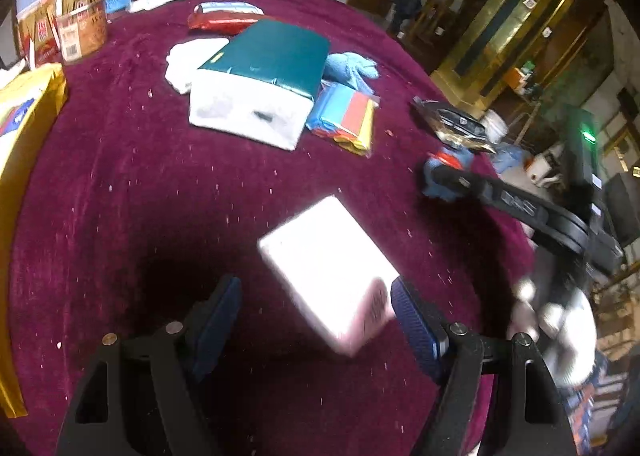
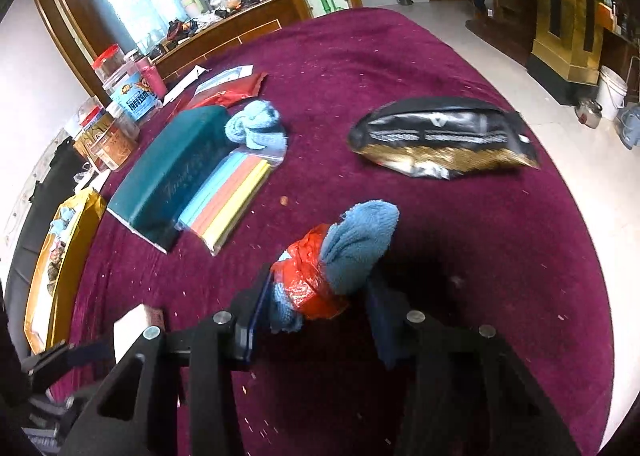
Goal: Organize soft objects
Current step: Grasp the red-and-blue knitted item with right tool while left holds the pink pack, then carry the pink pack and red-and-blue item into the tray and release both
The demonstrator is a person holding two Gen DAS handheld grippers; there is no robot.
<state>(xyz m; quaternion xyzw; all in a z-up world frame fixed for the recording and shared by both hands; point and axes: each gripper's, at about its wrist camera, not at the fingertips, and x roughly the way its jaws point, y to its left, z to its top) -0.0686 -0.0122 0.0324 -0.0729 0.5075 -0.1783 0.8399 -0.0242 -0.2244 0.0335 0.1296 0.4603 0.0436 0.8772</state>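
Note:
A white and pink tissue pack [image 1: 328, 272] lies on the maroon tablecloth [image 1: 140, 196] between my left gripper's fingers. My left gripper [image 1: 316, 312] is open: the pack sits close to the right pad [image 1: 416, 320], with a clear gap to the left pad. A blue towel bundle wrapped in red plastic [image 2: 328, 268] stands between my right gripper's pads, and my right gripper [image 2: 316, 308] is shut on it. In the left wrist view the right gripper [image 1: 444, 176] and the bundle [image 1: 448, 164] are at the table's right side. A corner of the pack [image 2: 132, 328] shows low left in the right wrist view.
A teal and white box [image 1: 260, 84], a pack of coloured cloths [image 1: 348, 116], a loose blue towel [image 1: 352, 68], a white cloth [image 1: 188, 60] and a red pouch [image 1: 224, 18] lie further back. A black and gold snack bag [image 2: 440, 140] is near the right edge. A yellow bag [image 1: 24, 128] and jars [image 2: 124, 96] stand left.

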